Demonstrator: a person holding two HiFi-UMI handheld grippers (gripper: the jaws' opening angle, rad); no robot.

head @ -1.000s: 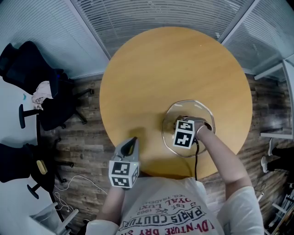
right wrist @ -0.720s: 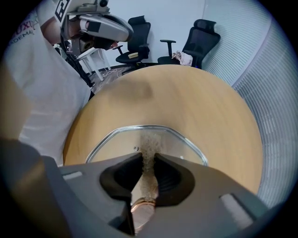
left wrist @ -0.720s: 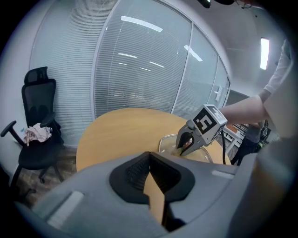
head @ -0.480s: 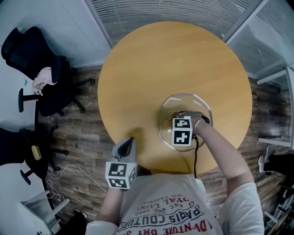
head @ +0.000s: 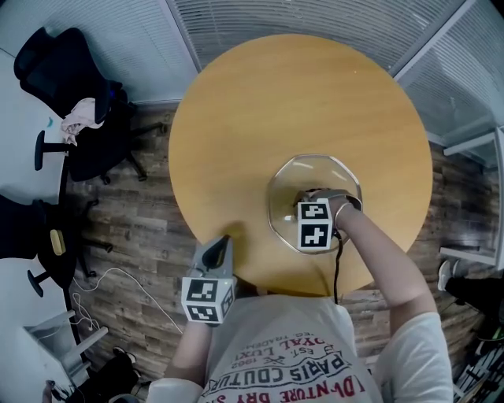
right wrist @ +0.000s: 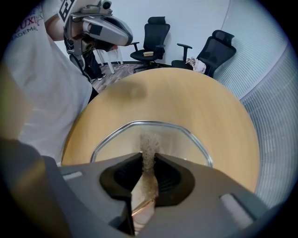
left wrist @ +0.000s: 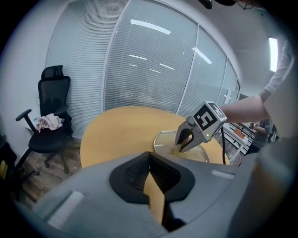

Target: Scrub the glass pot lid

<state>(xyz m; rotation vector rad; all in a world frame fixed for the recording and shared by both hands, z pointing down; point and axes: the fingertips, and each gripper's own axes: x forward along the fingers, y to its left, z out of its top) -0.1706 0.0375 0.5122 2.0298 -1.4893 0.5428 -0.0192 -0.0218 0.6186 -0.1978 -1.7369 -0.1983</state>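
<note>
The glass pot lid (head: 303, 177) lies flat on the round wooden table (head: 260, 102), toward its near right side. My right gripper (head: 309, 197) reaches over the lid from the near rim, shut on a thin brown scrubbing pad (right wrist: 148, 144) whose tip rests on the glass (right wrist: 179, 139). The lid's metal rim shows all around the pad in the right gripper view. My left gripper (head: 224, 242) hovers at the table's near left edge, well apart from the lid, with its jaws closed to a point and nothing in them. In the left gripper view the right gripper (left wrist: 185, 141) stands on the lid (left wrist: 163, 138).
Black office chairs (head: 71, 79) stand on the wood floor left of the table, one with a cloth (head: 79, 118) on it. Blinds and glass walls (head: 276, 20) run behind the table. A cable (head: 337, 268) trails from the right gripper over the table edge.
The head view has shifted a little. My right gripper stays on the lid, with small movement over the glass. The left gripper holds its place at the table edge.
</note>
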